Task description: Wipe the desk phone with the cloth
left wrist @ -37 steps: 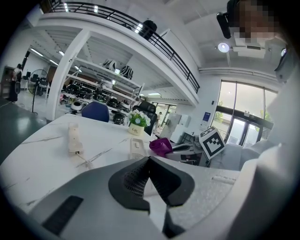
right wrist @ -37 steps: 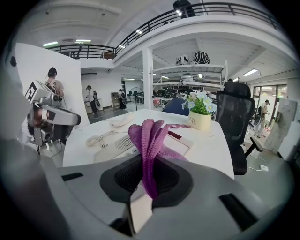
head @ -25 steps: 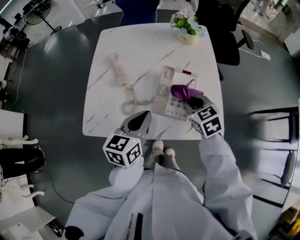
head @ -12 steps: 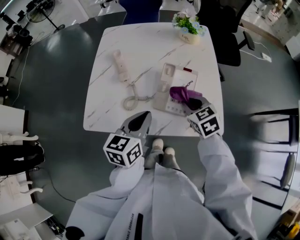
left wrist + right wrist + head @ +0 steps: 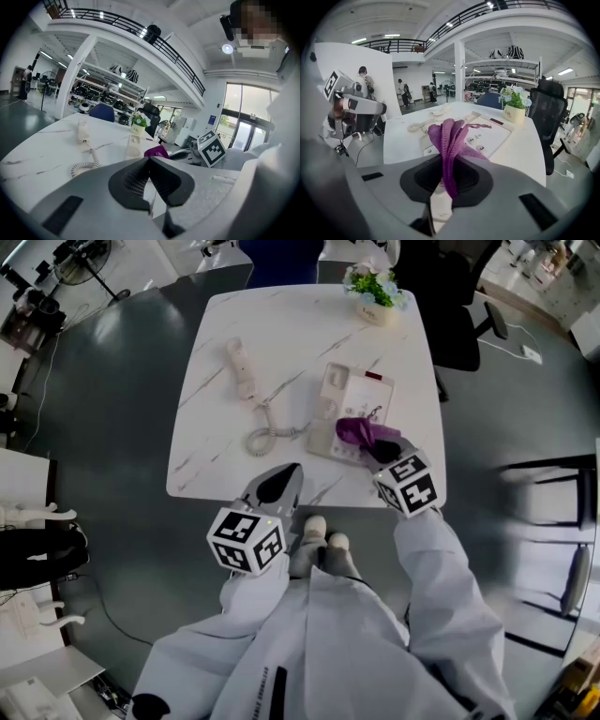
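The right gripper view shows the right claw (image 5: 443, 190) clamped on the cloth (image 5: 449, 133), draped over the phone (image 5: 497, 132); the head view places them near right on the surface (image 5: 281, 324). The left claw (image 5: 150, 190) seems closed, empty.

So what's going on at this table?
A person is wiping a phone. The right gripper is shut on a purple cloth and holds it on the phone's keypad. The handset lies off its cradle on the table, further left, with its coiled cord running back to the phone. The left gripper is shut and empty at the table's near edge.
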Demonstrator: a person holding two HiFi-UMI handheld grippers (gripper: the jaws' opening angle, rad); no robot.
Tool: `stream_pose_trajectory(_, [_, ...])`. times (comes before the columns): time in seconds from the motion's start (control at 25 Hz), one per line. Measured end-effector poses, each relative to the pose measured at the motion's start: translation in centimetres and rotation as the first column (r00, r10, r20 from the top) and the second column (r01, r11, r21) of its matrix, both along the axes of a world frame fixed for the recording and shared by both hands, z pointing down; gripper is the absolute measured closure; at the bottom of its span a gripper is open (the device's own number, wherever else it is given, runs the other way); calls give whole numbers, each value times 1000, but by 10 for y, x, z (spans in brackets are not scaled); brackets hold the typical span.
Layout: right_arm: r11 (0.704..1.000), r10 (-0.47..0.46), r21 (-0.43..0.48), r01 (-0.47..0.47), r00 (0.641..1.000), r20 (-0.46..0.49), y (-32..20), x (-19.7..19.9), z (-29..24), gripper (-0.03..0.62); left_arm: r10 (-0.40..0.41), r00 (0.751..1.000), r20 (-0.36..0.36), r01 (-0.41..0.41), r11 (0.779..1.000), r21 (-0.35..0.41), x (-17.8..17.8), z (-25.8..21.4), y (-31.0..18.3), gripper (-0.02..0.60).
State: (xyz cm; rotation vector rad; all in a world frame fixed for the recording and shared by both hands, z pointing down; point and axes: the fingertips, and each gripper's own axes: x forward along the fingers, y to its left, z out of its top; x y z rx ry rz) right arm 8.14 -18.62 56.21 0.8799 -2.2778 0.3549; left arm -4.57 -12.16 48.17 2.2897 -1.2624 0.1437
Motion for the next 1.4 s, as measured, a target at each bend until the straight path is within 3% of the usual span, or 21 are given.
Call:
stream_pose_trajectory(1.12, [996,-57,-62,59,998,38,49,-8,12,554,-56,998,-21,56,998,-13,-2,3,32,583])
stream_pose_trajectory(1.4, [995,-54,-78,62,993,101,61,-11,6,554,-74,997,-19,74,997,6,-6,-5,34,584])
